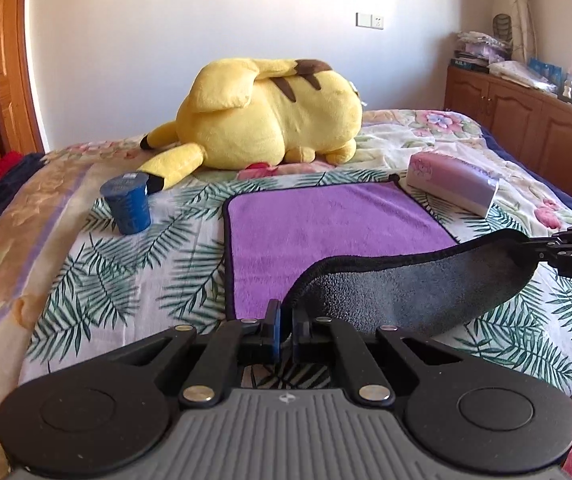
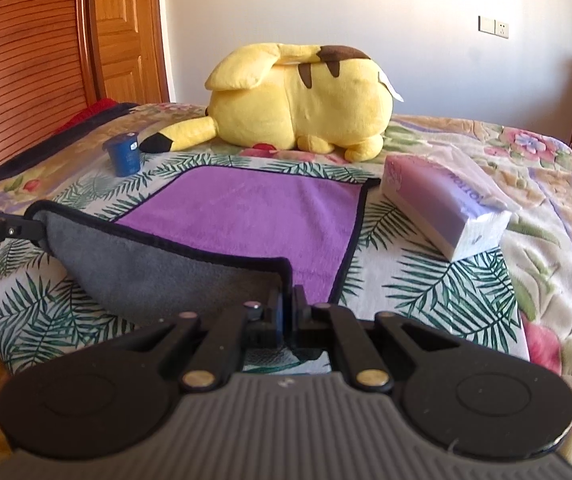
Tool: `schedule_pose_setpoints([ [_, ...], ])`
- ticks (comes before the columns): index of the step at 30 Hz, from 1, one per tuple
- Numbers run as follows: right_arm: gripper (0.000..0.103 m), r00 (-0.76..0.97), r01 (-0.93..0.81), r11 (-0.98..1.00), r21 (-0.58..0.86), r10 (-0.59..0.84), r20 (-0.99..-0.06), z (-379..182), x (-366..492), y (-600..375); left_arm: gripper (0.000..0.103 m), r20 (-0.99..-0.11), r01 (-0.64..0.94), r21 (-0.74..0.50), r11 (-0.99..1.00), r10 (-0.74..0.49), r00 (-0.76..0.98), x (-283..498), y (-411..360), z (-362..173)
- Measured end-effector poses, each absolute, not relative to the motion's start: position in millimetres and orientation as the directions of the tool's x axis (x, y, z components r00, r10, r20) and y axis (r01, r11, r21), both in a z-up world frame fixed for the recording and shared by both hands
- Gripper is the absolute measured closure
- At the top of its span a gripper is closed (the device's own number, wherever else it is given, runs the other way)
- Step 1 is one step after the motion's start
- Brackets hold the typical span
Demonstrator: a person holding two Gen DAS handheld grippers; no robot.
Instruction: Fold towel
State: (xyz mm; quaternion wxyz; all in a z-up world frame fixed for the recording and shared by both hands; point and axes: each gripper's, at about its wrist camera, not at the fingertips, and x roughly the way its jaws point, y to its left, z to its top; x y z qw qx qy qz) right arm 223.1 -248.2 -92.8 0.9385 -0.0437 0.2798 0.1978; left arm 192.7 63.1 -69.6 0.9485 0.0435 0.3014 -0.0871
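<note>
Nearest the lens in the left wrist view, the left tongs (image 1: 284, 330) fill the bottom of the frame, their blue-padded fingers pressed nearly together and pinching one near corner of the towel (image 1: 325, 232). That corner is lifted off the bed (image 1: 66, 280), turning up the towel's grey underside, which sweeps from lower centre toward the right edge of the frame. At that right edge the right tongs (image 1: 541, 250) come in, clamped on the other lifted corner.

From the right wrist view, the right tongs (image 2: 287, 314) sit at bottom centre, fingers closed on the towel (image 2: 254, 216) at its black-trimmed corner. The grey flap stretches away to the left edge of the frame, where the left tongs (image 2: 34, 228) hold its far end. Beyond the flap, the purple face of the towel lies flat on the leaf-patterned bedspread in the middle of the frame.

A blue cup (image 1: 128, 208) stands on the bed left of the towel, near the black-tipped ear of a yellow plush toy (image 1: 270, 120) lying behind the towel in the upper centre. A tissue pack (image 2: 441, 208) rests just beside the towel's far right corner. Wooden cabinets (image 1: 525, 128) line the wall at the upper right of the left wrist view.
</note>
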Motion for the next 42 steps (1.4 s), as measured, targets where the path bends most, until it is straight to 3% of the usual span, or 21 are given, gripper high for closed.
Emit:
schedule_pose_setpoints([
  [42, 0.099, 0.804, -0.437, 0.899, -0.028, 0.377, -0.460, -63.0, 267.9, -246.3, 0.103, -0.543, 0.286, 0.128, 0.950, -0.175, 0.822, 263.9, 60.9, -34.0],
])
